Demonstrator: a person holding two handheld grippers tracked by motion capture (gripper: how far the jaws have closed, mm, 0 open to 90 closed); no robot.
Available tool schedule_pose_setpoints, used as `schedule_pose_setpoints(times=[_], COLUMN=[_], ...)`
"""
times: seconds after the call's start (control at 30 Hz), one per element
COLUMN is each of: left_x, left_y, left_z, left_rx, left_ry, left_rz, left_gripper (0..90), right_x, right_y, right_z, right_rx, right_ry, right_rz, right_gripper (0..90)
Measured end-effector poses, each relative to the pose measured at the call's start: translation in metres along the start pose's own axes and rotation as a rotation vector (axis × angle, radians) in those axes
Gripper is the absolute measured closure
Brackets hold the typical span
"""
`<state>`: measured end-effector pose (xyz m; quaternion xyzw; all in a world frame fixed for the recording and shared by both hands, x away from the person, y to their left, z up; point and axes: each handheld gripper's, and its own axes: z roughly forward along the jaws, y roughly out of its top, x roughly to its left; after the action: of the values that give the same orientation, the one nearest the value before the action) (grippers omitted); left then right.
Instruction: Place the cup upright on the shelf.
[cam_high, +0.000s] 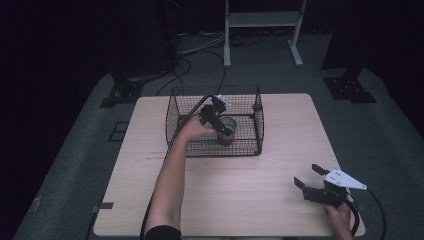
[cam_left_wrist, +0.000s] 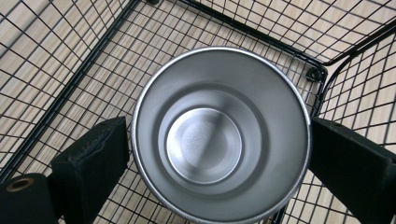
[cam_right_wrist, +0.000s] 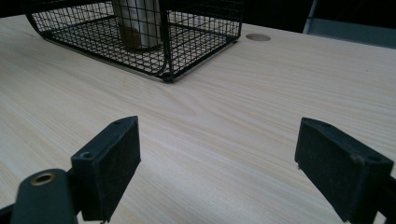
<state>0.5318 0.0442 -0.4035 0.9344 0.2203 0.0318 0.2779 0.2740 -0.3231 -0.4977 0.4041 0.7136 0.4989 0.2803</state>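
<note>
The wire basket (cam_high: 215, 122) is seen from above and in front by the high view, with the whole table (cam_high: 240, 200) taken in. The basket floor (cam_left_wrist: 70, 93) is looked straight down on at close range by the left gripper view. The basket (cam_right_wrist: 140, 32) is viewed low across the table (cam_right_wrist: 224, 121) by the right gripper view; it is shared by all three.

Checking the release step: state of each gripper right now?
Left gripper: open, jaws beside the round steel cup in the black wire basket, not pressing.
Right gripper: open, empty.
</note>
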Motion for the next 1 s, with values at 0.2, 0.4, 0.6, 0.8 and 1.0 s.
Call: schedule_pose_setpoints(times=[0.2, 0.4, 0.6, 0.8, 1.0], left_x=[-0.002, -0.005, -0.012, -0.023, -0.038], left_y=[0.001, 0.003, 0.001, 0.000, 0.001], left_z=[-0.008, -0.020, -0.036, -0.052, -0.065], left_rx=[-0.030, -0.053, -0.091, -0.132, -0.154], left_ry=[0.009, 0.025, 0.038, 0.035, 0.047], left_rz=[0.003, 0.026, 0.046, 0.057, 0.089], left_gripper=[5.3, 5.3, 5.3, 3.8, 3.8], right_x=[0.000, 0.000, 0.000, 0.000, 0.000], right_y=[0.000, 0.000, 0.000, 0.000, 0.000], right_z=[0.000, 0.000, 0.000, 0.000, 0.000], right_rx=[0.000, 0.000, -0.001, -0.001, 0.000], right_ry=[-0.002, -0.005, -0.009, -0.013, -0.014], right_rz=[0.002, 0.006, 0.006, 0.010, 0.008], right_gripper=[13.5, 13.5, 13.5, 13.5, 13.5])
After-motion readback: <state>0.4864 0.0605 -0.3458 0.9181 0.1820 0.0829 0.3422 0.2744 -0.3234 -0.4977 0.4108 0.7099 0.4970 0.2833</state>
